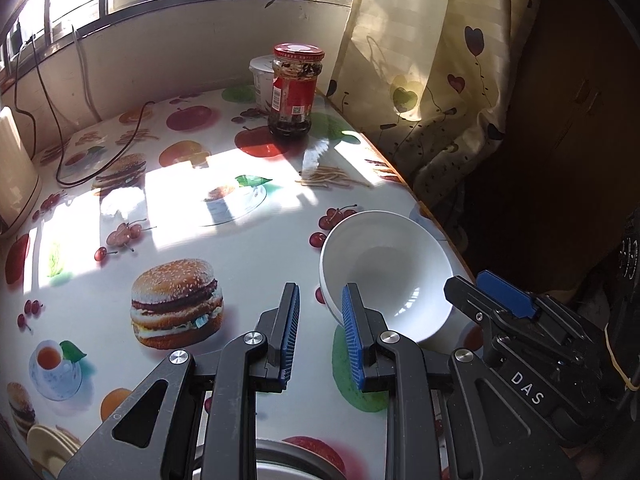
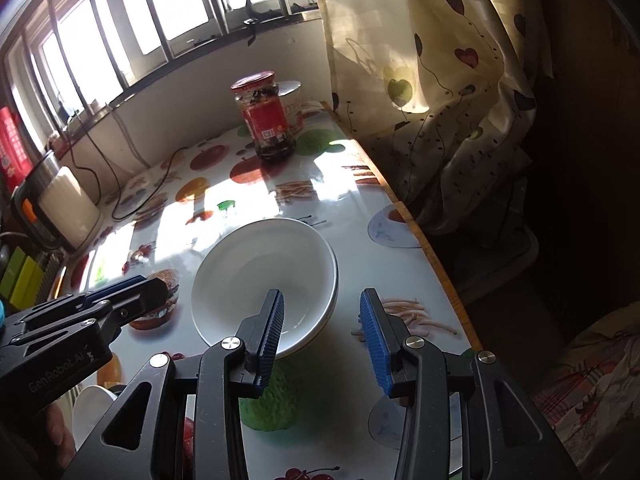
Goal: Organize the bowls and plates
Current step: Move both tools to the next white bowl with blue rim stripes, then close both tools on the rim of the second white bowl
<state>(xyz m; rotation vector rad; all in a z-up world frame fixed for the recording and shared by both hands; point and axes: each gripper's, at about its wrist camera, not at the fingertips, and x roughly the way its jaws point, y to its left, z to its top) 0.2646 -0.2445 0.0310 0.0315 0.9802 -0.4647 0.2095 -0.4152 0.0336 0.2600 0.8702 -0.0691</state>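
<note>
Grippers (image 1: 320, 312) (image 2: 322, 316) parted, empty, flanking bowl (image 2: 264, 280)

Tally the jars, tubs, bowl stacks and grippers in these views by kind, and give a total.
Red-lidded jar: 1
White tub: 1
White bowl stack: 1, seemingly two bowls nested
Grippers: 2, the left gripper and the right gripper
Total: 5

Table cover (image 1: 260, 248): white, printed with burgers, cherries, apples, fries. Bowl (image 2: 264, 280): plain white. Jar (image 1: 298, 88): red lid, red label, dark contents. Curtain (image 2: 420, 80): cream with dark hearts. Finger pads (image 2: 376, 340): blue, ridged.
</note>
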